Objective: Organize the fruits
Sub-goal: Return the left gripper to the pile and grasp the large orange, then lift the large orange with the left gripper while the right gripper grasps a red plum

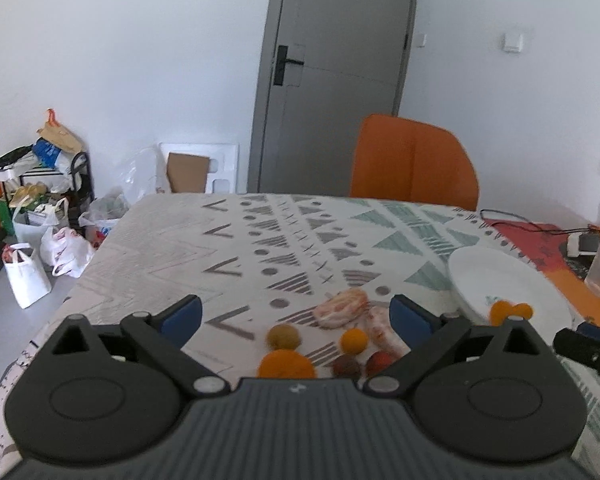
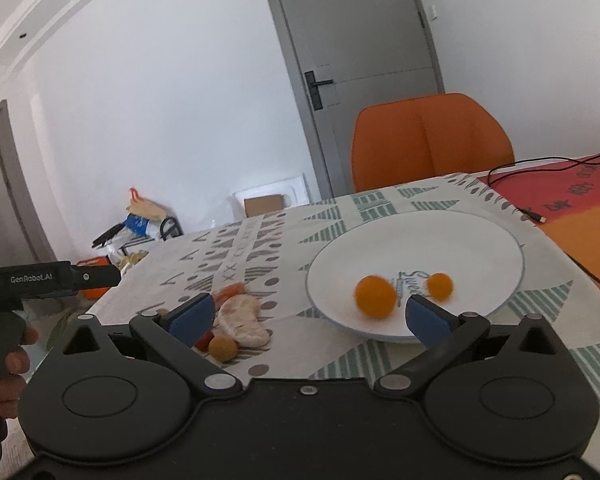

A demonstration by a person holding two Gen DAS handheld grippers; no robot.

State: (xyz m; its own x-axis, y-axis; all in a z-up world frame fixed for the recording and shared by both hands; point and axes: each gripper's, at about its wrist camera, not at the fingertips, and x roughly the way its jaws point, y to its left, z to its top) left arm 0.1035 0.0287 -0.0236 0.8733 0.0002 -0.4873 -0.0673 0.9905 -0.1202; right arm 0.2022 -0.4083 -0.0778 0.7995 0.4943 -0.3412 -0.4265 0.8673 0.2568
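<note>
- My left gripper [image 1: 296, 316] has its blue-padded fingers [image 1: 182, 316] spread wide apart with nothing between them, hanging above a loose cluster of fruit on the patterned tablecloth [image 1: 172, 240].
- In that cluster I see a large orange [image 1: 286, 364] nearest me, a duller yellow-brown round fruit [image 1: 284, 336] just behind it, and a small orange [image 1: 354, 339] to the right.
- Two peeled citrus pieces [image 1: 342, 307] lie just beyond those, one touching the other as far as I can tell.
- A dark brown fruit [image 1: 346, 367] and a red one [image 1: 380, 361] sit close to my right-side finger; the blur makes it hard to say what kind they are.
- My right gripper [image 2: 308, 314] is likewise open wide and holds nothing, poised at the near rim of the white plate [image 2: 480, 240].
- Two orange fruits rest on the plate: a bigger one [image 2: 375, 296] towards the left and a smaller one [image 2: 440, 287] just to its right, apart from each other.
- From the right wrist view, the peeled pieces [image 2: 242, 318] and a yellow fruit [image 2: 223, 349] lie on the cloth left of the plate.
- An orange chair [image 2: 428, 140] stands at the table's far side.
</note>
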